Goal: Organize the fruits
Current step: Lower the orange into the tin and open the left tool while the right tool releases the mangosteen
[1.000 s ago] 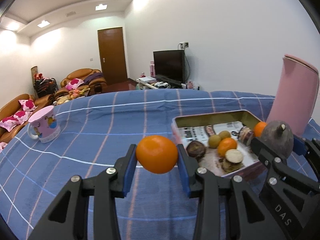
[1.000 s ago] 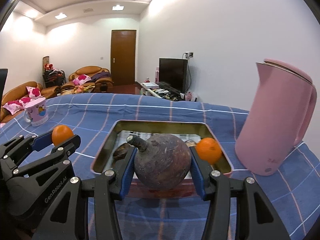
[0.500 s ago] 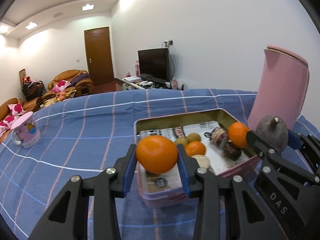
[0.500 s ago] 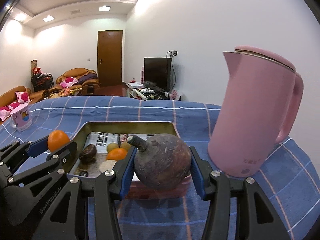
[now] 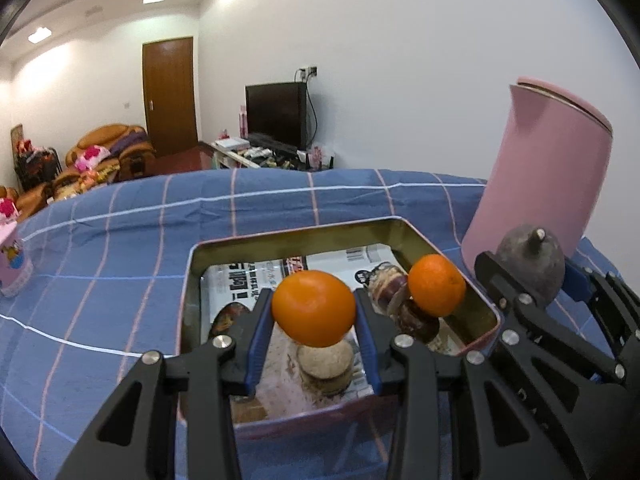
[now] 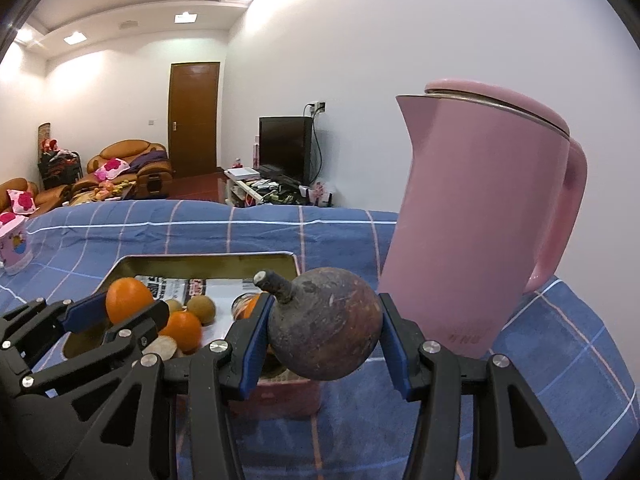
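Note:
My left gripper [image 5: 314, 322] is shut on an orange [image 5: 313, 307], held above the near part of a rectangular metal tin [image 5: 288, 237] lined with printed paper. In the tin lie another orange [image 5: 436, 285], dark purple fruits [image 5: 418, 320] and a pale round fruit [image 5: 326, 361]. My right gripper [image 6: 324, 330] is shut on a dark brown round fruit with a stem [image 6: 325, 322], just over the tin's [image 6: 208, 258] near right corner. The left gripper [image 6: 120, 312] with its orange [image 6: 127, 299] shows at the left of the right wrist view. The right gripper's fruit [image 5: 532, 258] shows at the tin's right edge.
A tall pink kettle [image 6: 480, 216] stands just right of the tin [image 5: 544, 168]. A pink mug [image 5: 12, 258] sits far left on the blue checked cloth [image 5: 120, 240]. Sofas, a door and a television lie beyond the table.
Both grippers have moved rightward with their fruits. The orange now hangs over the tin instead of over bare cloth, and the kettle has come closer to the right gripper.

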